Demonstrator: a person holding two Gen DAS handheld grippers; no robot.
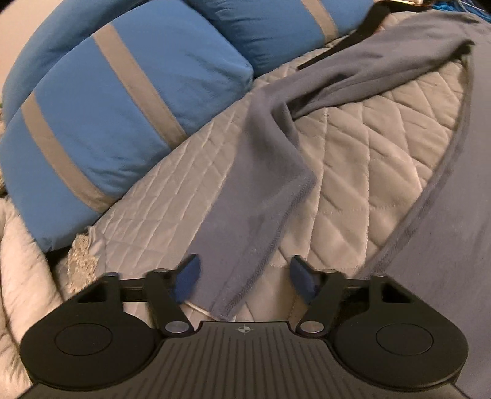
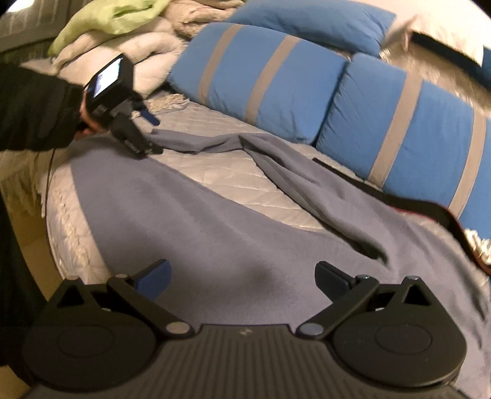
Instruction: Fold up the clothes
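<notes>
A grey-blue long-sleeved shirt (image 2: 233, 221) lies spread on a quilted bedspread (image 2: 214, 172). Its sleeve (image 1: 254, 196) runs toward my left gripper (image 1: 244, 276), which is open with the sleeve cuff lying between its fingers. In the right wrist view the left gripper (image 2: 152, 135) sits at the far end of the sleeve (image 2: 199, 142). My right gripper (image 2: 242, 279) is open and empty, hovering just over the shirt's body. The shirt's body and hem (image 1: 445, 214) show at the right of the left wrist view.
Blue pillows with grey stripes (image 1: 107, 122) (image 2: 307, 92) lie along the far side of the bed. A black garment (image 2: 429, 208) lies beside the shirt near the pillows. Pale blankets and a green cloth (image 2: 116, 21) are piled at the back left.
</notes>
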